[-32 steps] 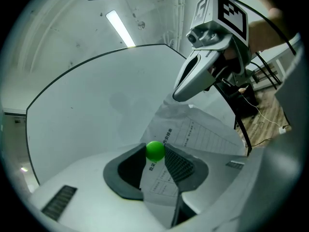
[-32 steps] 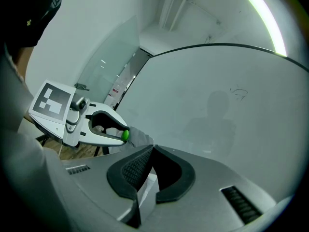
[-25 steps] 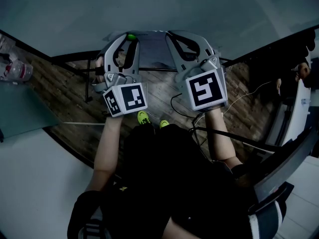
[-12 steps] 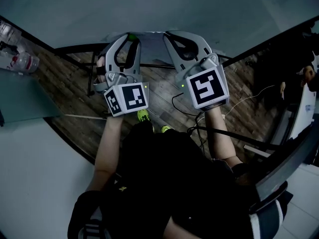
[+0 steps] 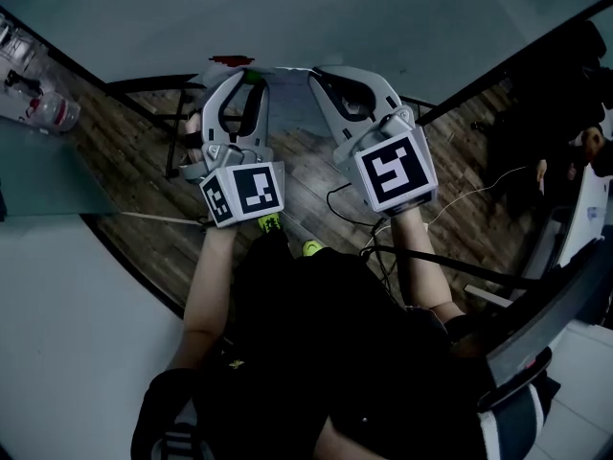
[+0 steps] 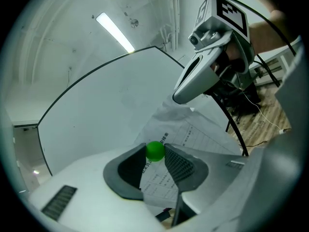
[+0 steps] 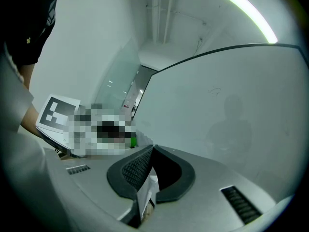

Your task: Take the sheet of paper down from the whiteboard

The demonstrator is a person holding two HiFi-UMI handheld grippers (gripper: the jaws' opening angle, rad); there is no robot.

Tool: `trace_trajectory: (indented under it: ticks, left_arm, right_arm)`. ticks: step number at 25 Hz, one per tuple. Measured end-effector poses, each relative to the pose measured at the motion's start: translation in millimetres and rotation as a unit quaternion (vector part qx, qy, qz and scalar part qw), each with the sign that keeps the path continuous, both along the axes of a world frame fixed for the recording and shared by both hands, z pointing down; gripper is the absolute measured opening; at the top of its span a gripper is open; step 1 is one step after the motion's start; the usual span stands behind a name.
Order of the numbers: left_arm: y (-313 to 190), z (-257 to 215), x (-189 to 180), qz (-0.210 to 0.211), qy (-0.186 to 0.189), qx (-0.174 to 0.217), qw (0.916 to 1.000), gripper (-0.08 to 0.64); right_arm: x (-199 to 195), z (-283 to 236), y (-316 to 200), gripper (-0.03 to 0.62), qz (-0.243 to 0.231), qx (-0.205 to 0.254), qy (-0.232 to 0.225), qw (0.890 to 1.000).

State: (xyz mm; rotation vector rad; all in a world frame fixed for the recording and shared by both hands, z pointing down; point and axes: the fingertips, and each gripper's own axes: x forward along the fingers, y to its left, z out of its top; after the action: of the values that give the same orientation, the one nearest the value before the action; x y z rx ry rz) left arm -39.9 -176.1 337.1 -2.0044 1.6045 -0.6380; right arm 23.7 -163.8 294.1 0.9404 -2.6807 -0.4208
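Left gripper point(image 6: 155, 154), jaws part-way apart, pinching a small green ball point(image 6: 155, 150) at the tips; right gripper point(image 7: 152, 149), jaws together, clamped on one edge of the sheet of paper point(image 6: 193, 134); sheet crumpled, stretched between both grippers, just before the whiteboard point(image 6: 106, 105).

wood plank floor point(image 5: 124, 166), white wall point(image 7: 91, 37), ceiling strip light point(image 6: 115, 32)

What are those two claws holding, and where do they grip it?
Left gripper pinches a green ball between its tips; right gripper clamps the paper by its edge.
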Motion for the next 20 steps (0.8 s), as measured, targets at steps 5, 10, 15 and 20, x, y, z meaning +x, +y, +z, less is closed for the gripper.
trace_trajectory:
  ticks: [5,10,15,20]
  left_arm:
    - [17.3,-3.7,13.7,-0.008,-0.001,0.007,0.9999,0.146]
    - [44.9,-7.8,31.7,-0.016,-0.001,0.014,0.9998,0.146]
    - [69.5,-10.3,46.1,-0.022,0.003,0.02,0.9995,0.146]
    - [93.0,-5.8,58.5,-0.028,0.005,0.021,0.9994,0.146]
  right_arm:
    - [15.1,-1.1,18.8,0.028,-0.009,0.001,-0.004,1.0]
    - [32.8,-2.7,46.4,0.028,-0.023,0.0,-0.015,1.0]
    - [48.5,-2.1,70.1,0.028,-0.039,-0.022,-0.039,0.998]
    - [60.8,2.4,93.9,0.028,-0.049,-0.025,-0.04,0.998]
